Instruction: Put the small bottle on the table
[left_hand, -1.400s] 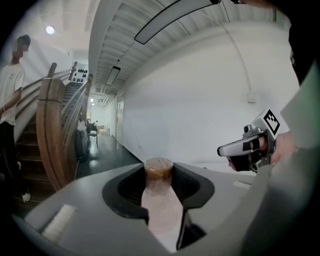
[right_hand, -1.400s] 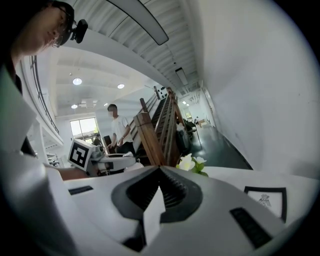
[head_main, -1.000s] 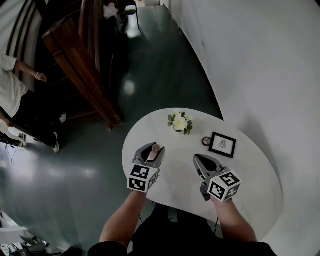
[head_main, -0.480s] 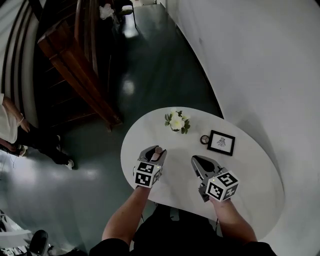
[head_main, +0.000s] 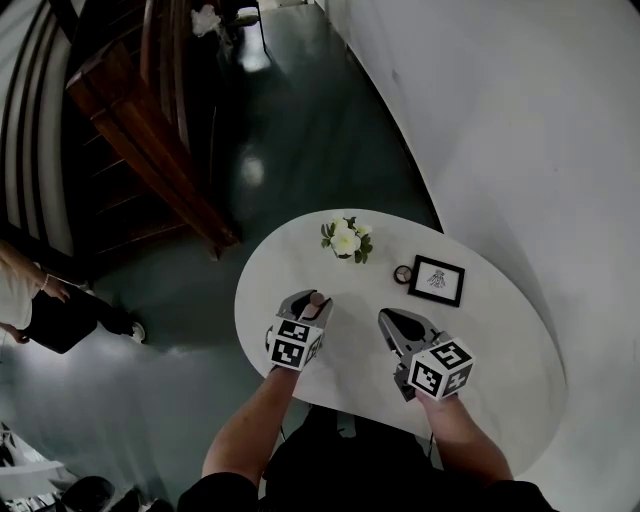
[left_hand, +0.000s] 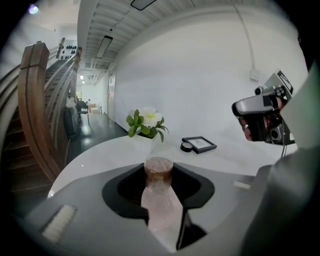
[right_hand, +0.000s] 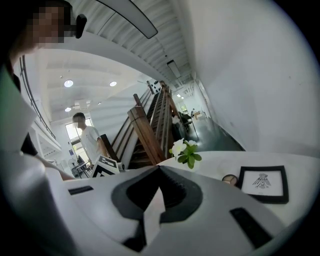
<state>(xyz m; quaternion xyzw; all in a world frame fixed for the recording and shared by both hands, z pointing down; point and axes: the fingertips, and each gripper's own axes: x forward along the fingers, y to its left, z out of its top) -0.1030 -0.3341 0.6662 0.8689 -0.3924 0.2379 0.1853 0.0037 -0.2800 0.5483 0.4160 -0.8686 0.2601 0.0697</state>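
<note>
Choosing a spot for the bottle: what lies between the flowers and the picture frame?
A small round container, close beside the picture frame; the stretch toward the flowers is bare. The head view shows it.

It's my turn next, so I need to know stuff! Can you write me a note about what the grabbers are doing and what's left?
Left gripper: closed on the small bottle, cap end up, over the near left part of the white table.
Right gripper: jaws together, empty, over the table alongside.
Farther back on the table: flowers and a picture frame.
Done: the bottle is gripped and over the table.
Left: stand it on a bare spot, open the jaws, back off. I can't tell if its base touches the table yet.
</note>
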